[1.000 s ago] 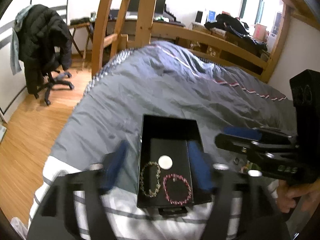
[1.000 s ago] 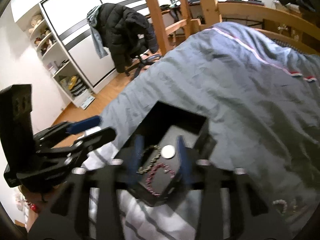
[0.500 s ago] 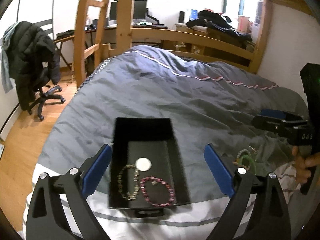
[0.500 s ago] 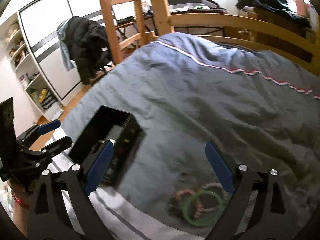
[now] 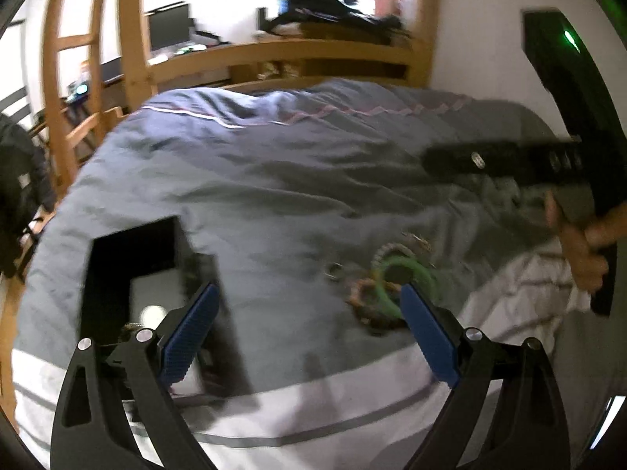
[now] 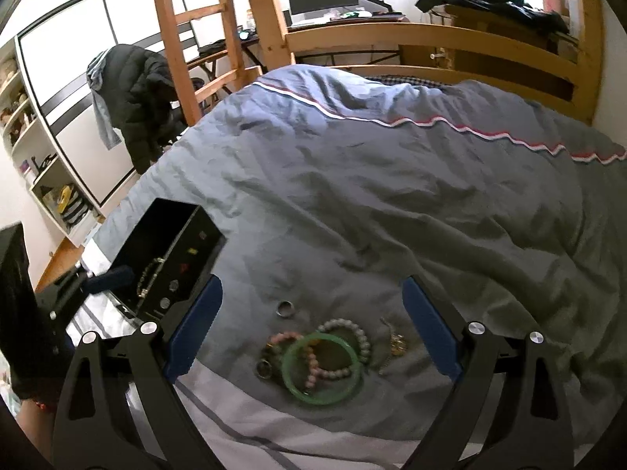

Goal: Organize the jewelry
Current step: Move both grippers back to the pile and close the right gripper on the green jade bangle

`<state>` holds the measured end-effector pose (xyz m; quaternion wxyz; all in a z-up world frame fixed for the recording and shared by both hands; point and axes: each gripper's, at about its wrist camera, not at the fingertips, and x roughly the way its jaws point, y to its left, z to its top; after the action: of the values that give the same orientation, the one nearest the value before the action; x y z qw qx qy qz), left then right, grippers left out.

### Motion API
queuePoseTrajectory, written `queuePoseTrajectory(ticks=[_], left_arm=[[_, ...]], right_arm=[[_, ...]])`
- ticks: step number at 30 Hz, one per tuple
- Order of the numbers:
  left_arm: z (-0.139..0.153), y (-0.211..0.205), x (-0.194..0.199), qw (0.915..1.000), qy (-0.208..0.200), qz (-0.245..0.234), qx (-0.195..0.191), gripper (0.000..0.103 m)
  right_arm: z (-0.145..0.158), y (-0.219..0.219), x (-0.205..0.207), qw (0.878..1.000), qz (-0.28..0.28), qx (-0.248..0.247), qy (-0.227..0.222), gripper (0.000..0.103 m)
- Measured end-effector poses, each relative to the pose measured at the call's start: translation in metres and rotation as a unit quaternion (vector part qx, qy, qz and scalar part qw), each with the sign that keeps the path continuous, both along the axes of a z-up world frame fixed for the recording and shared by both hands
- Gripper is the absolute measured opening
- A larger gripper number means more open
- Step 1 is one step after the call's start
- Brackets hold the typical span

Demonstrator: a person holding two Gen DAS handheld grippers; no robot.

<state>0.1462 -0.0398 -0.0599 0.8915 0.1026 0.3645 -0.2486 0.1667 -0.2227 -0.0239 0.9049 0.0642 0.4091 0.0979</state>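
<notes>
A black jewelry box lies open on the grey duvet, with a beaded bracelet inside; in the left wrist view the box is blurred at the left. To its right sits a pile: a green bangle, a pink bead bracelet, a pale bead bracelet, a silver ring, a second ring and a gold piece. My right gripper hangs open over the pile, empty. My left gripper is open and empty between box and bangle.
The grey duvet covers the bed, with a white striped sheet at the near edge. A wooden bed rail and ladder stand behind. A chair with a black jacket and shelves stand left.
Both grippers have swung right, off the box and toward the loose pile, and their jaws have spread wider. The bracelets stay in the box.
</notes>
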Motion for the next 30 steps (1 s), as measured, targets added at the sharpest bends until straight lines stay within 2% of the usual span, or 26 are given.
queuePoseTrajectory(ticks=[6,9,11,14,20,26,27,30], left_arm=[[-0.023,-0.027,-0.002,0.9987,0.018,-0.044,0.018,0.092],[-0.031,-0.033,0.001,0.9982,0.03,-0.048,0.02,0.092],[-0.038,-0.038,0.003,0.9975,0.039,-0.052,0.026,0.087],[-0.048,-0.044,0.006,0.996,0.051,-0.066,0.032,0.081],[-0.064,-0.056,0.01,0.9924,0.07,-0.091,0.044,0.071],[-0.076,-0.059,0.018,0.9911,0.084,-0.089,0.053,0.065],[-0.077,-0.06,0.02,0.9911,0.085,-0.088,0.053,0.062],[-0.079,-0.06,0.025,0.9909,0.09,-0.087,0.05,0.056]], right_arm=[[-0.022,-0.015,-0.003,1.0,0.003,0.012,0.015,0.092],[-0.033,-0.018,-0.005,1.0,0.012,0.01,0.019,0.092],[-0.043,-0.022,-0.005,0.999,0.025,0.021,0.024,0.091],[-0.059,-0.023,-0.004,0.998,0.044,0.032,0.043,0.079],[-0.086,-0.015,-0.003,0.993,0.078,0.038,0.075,0.078],[-0.108,-0.011,0.0,0.991,0.081,0.044,0.094,0.078],[-0.111,-0.01,0.001,0.991,0.083,0.046,0.098,0.073],[-0.113,-0.003,0.005,0.989,0.095,0.046,0.101,0.071]])
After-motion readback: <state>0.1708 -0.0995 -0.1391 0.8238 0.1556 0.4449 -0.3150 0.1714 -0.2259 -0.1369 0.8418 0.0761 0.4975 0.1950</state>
